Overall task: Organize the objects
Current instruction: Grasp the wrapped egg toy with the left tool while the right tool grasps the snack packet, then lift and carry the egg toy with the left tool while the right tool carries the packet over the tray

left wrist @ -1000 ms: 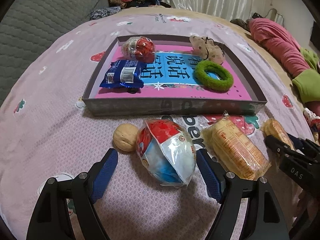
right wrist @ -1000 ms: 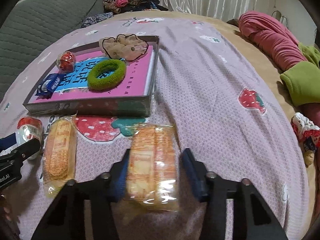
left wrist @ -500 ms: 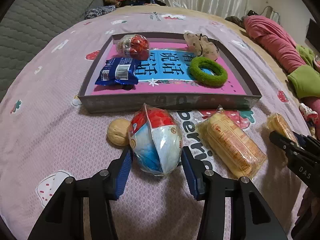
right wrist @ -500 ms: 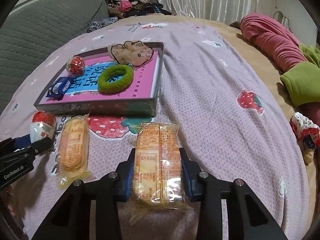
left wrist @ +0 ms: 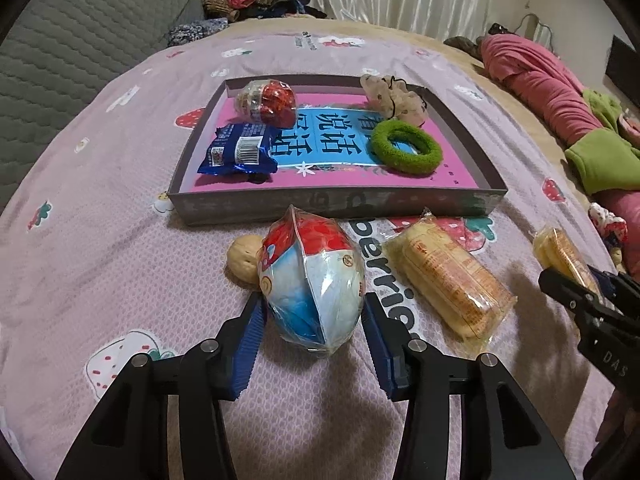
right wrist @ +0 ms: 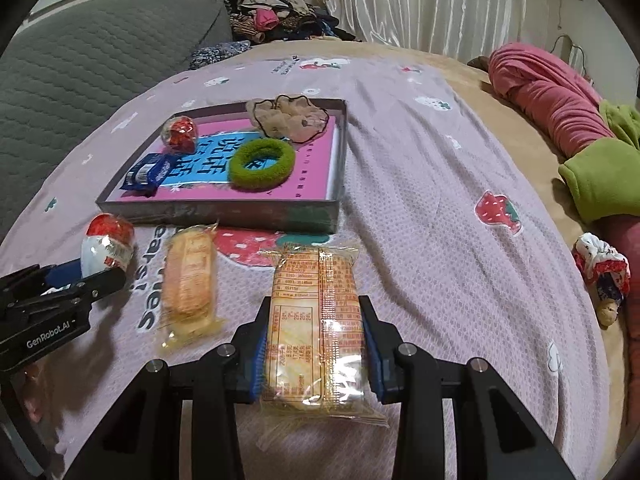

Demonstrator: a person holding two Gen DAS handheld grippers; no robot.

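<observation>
Both claws pinch snacks in front of the box.
The left claw [left wrist: 312, 316] has squeezed shut on the egg toy [left wrist: 312, 284], the right claw [right wrist: 316, 344] on the cracker pack [right wrist: 316, 320]; open bed lies right of it, and the box wall [left wrist: 336, 204] stands just ahead.

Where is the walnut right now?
In the left wrist view the walnut lies on the bedspread just in front of the tray, touching the left side of the egg-shaped packet between the left claw fingers.

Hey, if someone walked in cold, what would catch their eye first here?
Probably the red, white and blue egg-shaped packet gripped by the left gripper, and the yellow cracker pack clamped in the right gripper. Behind them, the pink-lined tray holds a fuzzy green ring.
</observation>
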